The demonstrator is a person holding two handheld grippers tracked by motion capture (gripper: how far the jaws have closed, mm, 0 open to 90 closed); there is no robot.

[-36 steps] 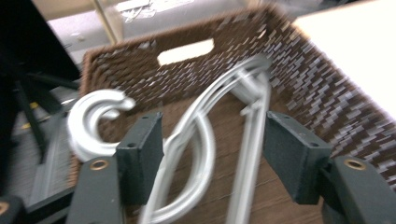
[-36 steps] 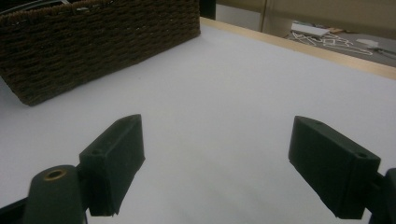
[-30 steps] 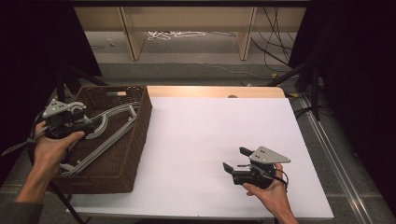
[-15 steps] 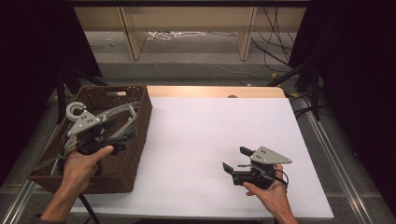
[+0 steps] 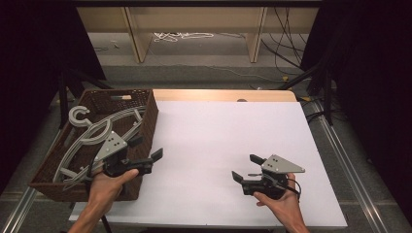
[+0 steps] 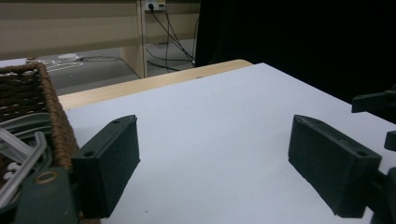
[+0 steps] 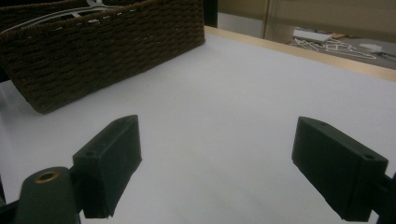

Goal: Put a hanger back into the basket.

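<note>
While its jaws stand wide and empty, the left gripper point(image 5: 145, 151) hovers at the wicker basket's point(image 5: 148, 116) near right corner, grey hangers point(image 5: 97, 133) just behind it inside. The right gripper point(image 5: 246, 168) (also wide, empty) waits well apart over the white table point(image 5: 214, 141). Nothing looks lifted out yet; every hanger remains.

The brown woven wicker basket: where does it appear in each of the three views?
High view: the brown woven wicker basket sits at the left table edge, grey plastic hangers inside.
Left gripper view: its corner is at the left edge, beside the left jaw.
Right gripper view: its side wall spans the upper left.
Shared landmark: the white table top.
</note>
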